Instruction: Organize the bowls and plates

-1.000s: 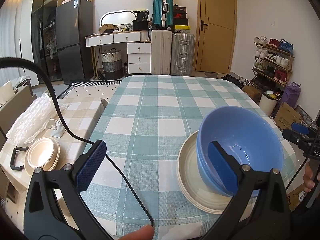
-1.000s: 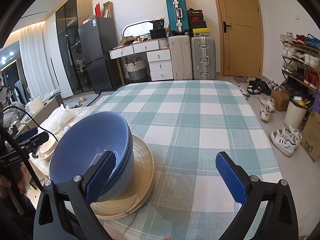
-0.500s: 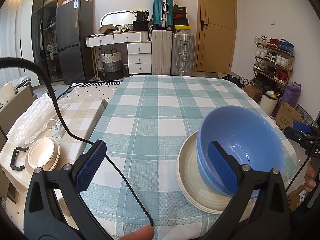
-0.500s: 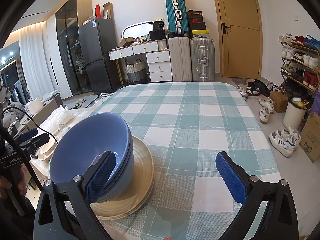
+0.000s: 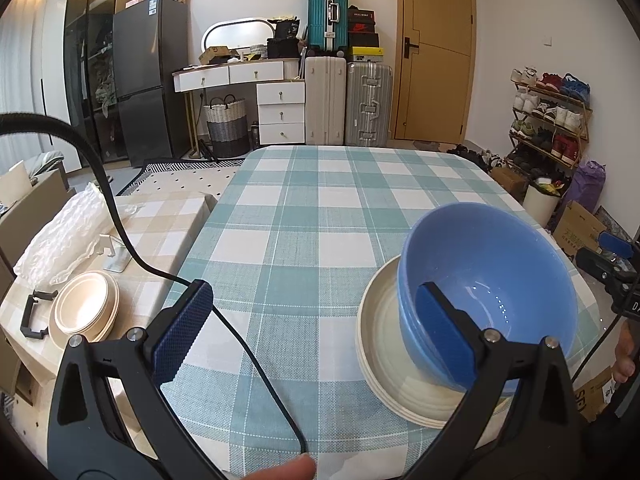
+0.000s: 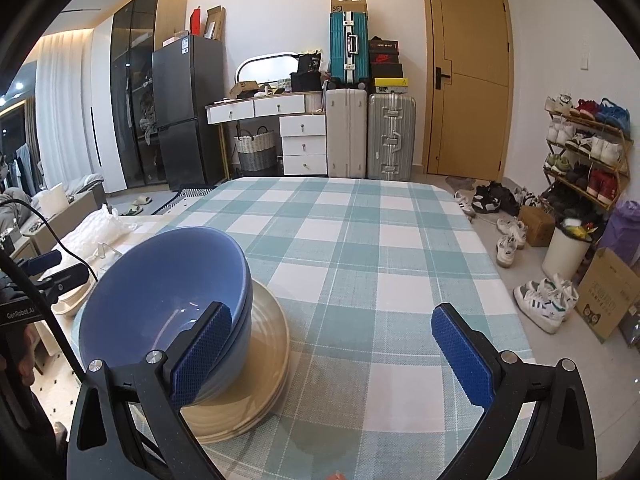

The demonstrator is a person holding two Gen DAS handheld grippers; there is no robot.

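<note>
Blue bowls [image 5: 496,276] sit nested on my stacked cream plates [image 5: 384,344] at the checked tablecloth's [image 5: 320,216] near edge; left gripper [image 5: 312,332] and right gripper [image 6: 332,356] both gape, holding nothing.

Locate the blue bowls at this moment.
The blue bowls sit stacked on the cream plates, lower right in the left wrist view, on the checked table's near edge.

No visible change, maybe slight camera drift.
</note>
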